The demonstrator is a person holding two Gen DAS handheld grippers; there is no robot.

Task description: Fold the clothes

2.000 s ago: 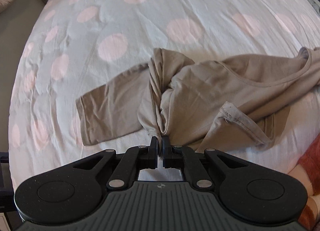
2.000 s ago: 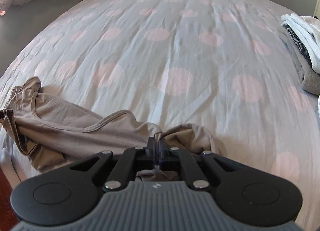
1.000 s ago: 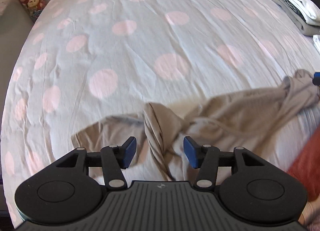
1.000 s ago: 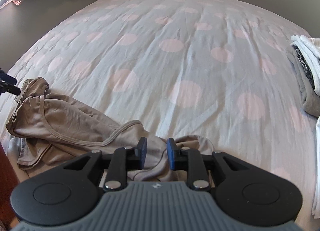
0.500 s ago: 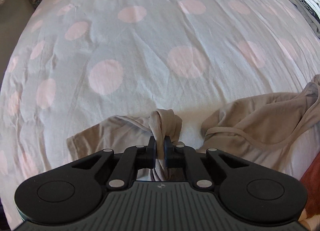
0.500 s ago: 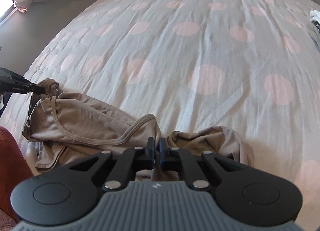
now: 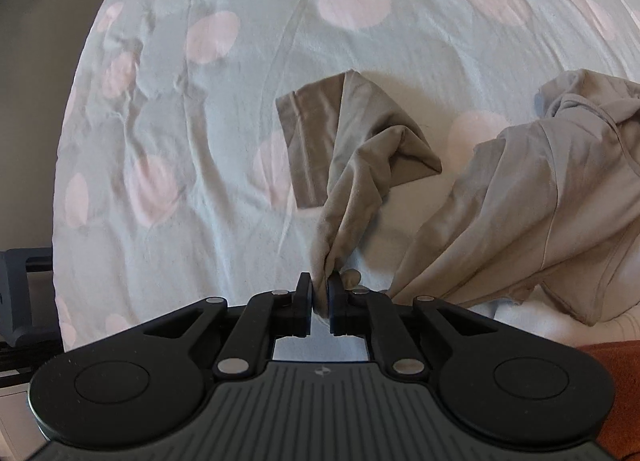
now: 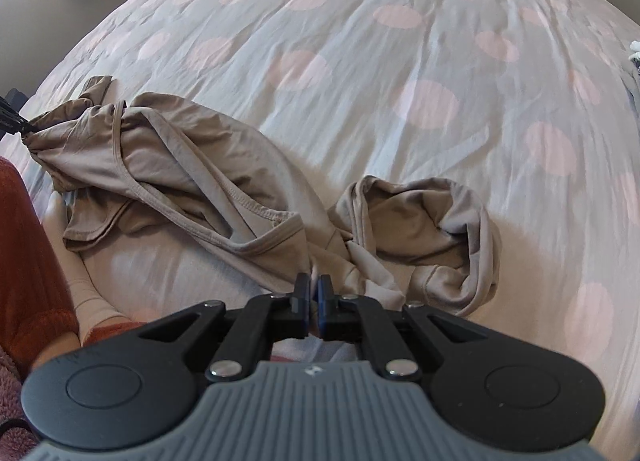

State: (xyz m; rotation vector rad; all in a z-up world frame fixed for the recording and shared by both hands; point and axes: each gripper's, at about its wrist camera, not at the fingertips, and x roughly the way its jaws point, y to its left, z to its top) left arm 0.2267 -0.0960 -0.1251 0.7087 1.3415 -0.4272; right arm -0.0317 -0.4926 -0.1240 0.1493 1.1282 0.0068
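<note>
Since a second ago both grippers have clamped onto the shirt and drawn it up. Left gripper pinches a bunched sleeve; right gripper grips fabric near the neckline. It sags crumpled between them over the spotted bedsheet.

My bedsheet, pale grey with pink polka dots, creased. My rust-orange knitted sleeve, lower left of right wrist view. Grey floor beside bed.
</note>
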